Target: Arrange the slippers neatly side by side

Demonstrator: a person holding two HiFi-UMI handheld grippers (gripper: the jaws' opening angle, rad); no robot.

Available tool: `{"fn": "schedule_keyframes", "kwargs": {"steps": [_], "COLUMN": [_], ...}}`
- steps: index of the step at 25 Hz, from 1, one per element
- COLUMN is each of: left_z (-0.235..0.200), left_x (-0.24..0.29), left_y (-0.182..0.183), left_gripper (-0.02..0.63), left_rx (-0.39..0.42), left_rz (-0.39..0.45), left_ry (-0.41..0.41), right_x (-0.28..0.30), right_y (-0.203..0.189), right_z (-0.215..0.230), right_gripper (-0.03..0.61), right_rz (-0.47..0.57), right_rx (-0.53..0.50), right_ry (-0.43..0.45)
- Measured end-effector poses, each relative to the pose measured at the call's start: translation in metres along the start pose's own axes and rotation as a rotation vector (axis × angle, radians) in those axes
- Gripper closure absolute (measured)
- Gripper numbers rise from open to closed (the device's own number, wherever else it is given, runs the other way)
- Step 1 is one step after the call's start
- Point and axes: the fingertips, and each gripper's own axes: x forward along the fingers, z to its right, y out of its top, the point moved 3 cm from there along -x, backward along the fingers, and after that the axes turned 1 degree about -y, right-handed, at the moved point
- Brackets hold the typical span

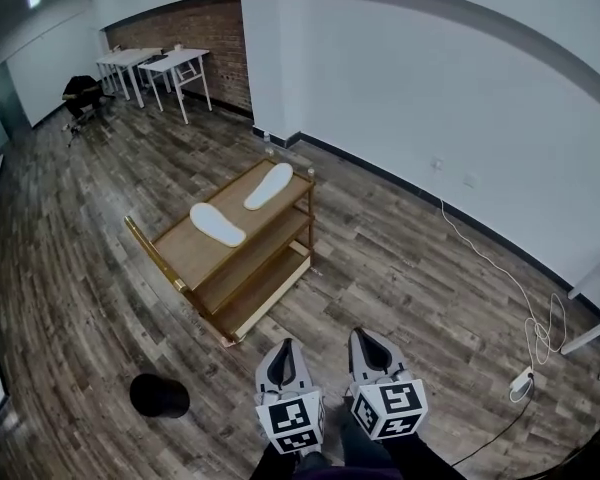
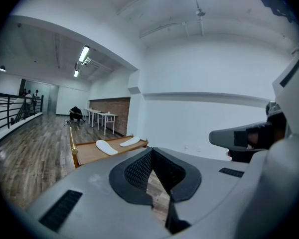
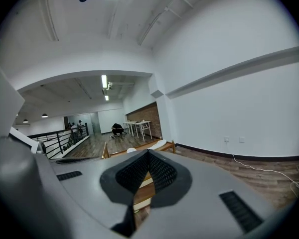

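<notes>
Count: two flat white slippers, both on the top tier of one three-tier wooden shelf rack point(image 1: 183, 251) standing on the plank floor in mid-room. The near slipper point(image 1: 217, 224) lies toward the rack's left end. The far slipper point(image 1: 269, 185) lies toward its back right corner. The two are apart and angled to each other, not side by side. Two hand-held grey grippers, each with a marker cube, sit at the lower edge of the head view, well short of the rack and level with each other. Left gripper point(image 1: 284, 346): jaws together at the tips, nothing between them. Right gripper point(image 1: 364, 335): jaws likewise closed and empty. Both gripper views look toward the rack past the closed tips. Also on the floor: one round black object point(image 1: 160, 396) left of the grippers, and one white cable point(image 1: 500, 268) trailing along the right wall. Two white tables point(image 1: 178, 64) stand by the far brick wall point(image 1: 195, 33), with a dark shape beside them, possibly a crouched person point(image 1: 85, 93)
</notes>
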Motion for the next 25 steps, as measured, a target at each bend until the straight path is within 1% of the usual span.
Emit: {"fn": "schedule_keyframes", "kwargs": {"steps": [6,10,15,16,20,25], "left_z": [0.014,0.034,0.066,0.069,0.072,0.055], "left_x": [0.052,0.093,0.137,0.143,0.155,0.159], "left_y": [0.014,0.029,0.045,0.046,0.045,0.039], "left_gripper": [0.612,0.612,0.612,0.612,0.612,0.613], "left_rx": [0.009,0.002,-0.012,-0.011,0.005,-0.005], "left_rz": [0.006,0.024,0.038,0.038,0.031,0.008], "left_ry": [0.043,0.075,0.056,0.062,0.119,0.196], "right_x": [0.042,0.069,0.096,0.1,0.114,0.131], "right_y": [0.02,0.039,0.06,0.063,0.062,0.059], "right_z": [0.04,0.076,0.118,0.124,0.14,0.139], "right_gripper": [0.58,0.58,0.58,0.58,0.58,0.58], "right_rz": [0.001,0.005,0.011,0.012,0.001,-0.016], "right_rx": [0.008,0.001,-0.005,-0.004,0.009,0.021], "right_ry": [0.035,0.057,0.093,0.101,0.124,0.166]}}
